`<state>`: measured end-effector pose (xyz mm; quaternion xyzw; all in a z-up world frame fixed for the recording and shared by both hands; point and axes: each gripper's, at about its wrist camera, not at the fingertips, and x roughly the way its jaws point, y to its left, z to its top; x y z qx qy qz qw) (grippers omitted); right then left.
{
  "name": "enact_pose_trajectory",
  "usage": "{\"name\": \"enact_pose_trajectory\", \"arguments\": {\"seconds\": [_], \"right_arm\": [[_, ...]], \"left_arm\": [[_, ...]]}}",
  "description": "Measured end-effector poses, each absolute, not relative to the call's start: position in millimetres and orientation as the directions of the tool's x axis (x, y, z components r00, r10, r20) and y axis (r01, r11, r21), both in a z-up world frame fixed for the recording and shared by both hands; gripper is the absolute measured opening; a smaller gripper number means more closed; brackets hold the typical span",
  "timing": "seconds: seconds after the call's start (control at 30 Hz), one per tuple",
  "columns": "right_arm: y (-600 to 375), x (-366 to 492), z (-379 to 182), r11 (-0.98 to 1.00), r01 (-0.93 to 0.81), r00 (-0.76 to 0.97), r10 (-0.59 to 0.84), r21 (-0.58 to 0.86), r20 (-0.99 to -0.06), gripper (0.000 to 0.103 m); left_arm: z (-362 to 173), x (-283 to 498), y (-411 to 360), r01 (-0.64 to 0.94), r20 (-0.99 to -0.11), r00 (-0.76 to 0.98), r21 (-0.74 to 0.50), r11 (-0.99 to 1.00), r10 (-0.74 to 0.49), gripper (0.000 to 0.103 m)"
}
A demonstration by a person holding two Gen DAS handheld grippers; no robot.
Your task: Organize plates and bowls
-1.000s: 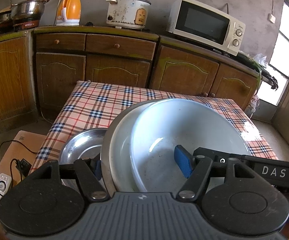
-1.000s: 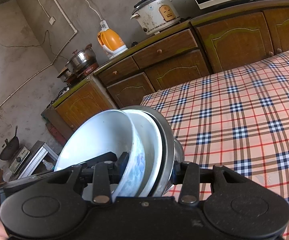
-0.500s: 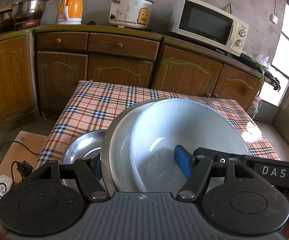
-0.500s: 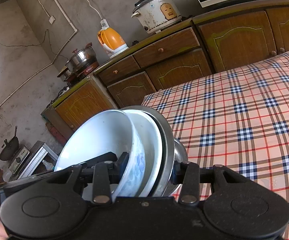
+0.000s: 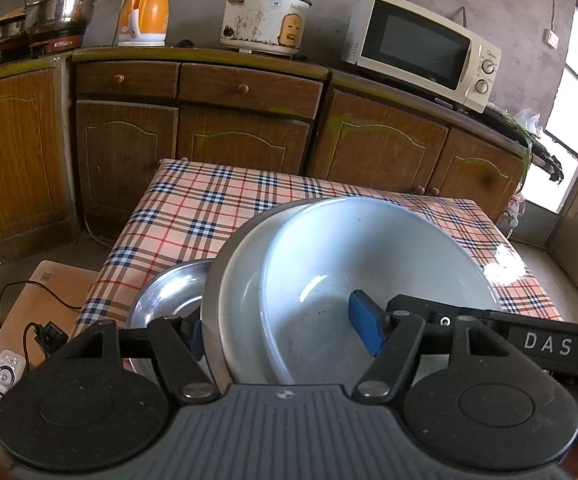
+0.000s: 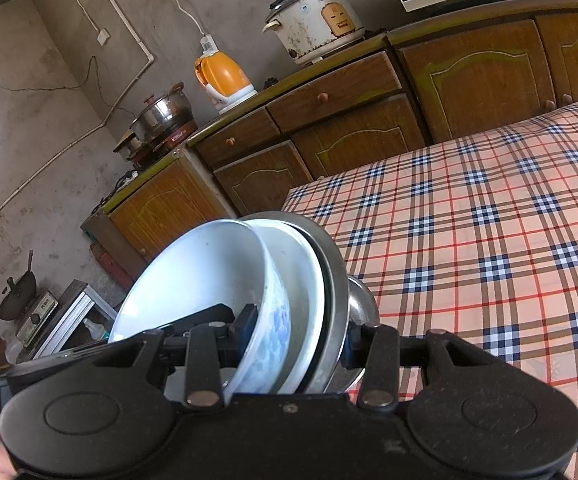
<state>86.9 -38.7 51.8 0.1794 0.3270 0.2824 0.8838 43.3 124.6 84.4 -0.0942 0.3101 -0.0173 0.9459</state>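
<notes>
stack (image 5: 329, 280) of nested bowls and plates clamped by my left tool (image 5: 285, 332) and right tool (image 6: 297, 332), carried over worktop (image 6: 489, 220); next, lower it gently onto the worktop.

Left gripper (image 5: 279, 330) clamped across a tilted stack of dishes above a checked table.

Its blue-padded fingers (image 5: 367, 326) close on a white ceramic bowl (image 5: 369, 256) nested in a white plate (image 5: 245, 292) and a grey metal plate (image 5: 213, 300); a shiny steel bowl (image 5: 165, 294) sits behind, over the plaid tablecloth (image 5: 209, 216). Wooden cabinets (image 5: 245, 120) carry a cream microwave (image 5: 421, 50).
</notes>
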Motion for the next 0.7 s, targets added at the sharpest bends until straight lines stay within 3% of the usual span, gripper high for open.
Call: {"name": "enact_pose_trajectory", "arguments": {"seconds": [0.7], "right_arm": [[-25.7,99.2,43.6,0.777,-0.382,0.619,0.617,0.500,-0.486,0.049]], "left_arm": [[80.6,51.2,136.3,-0.029,-0.590,0.802,-0.192,0.981,-0.092,0.071]]}}
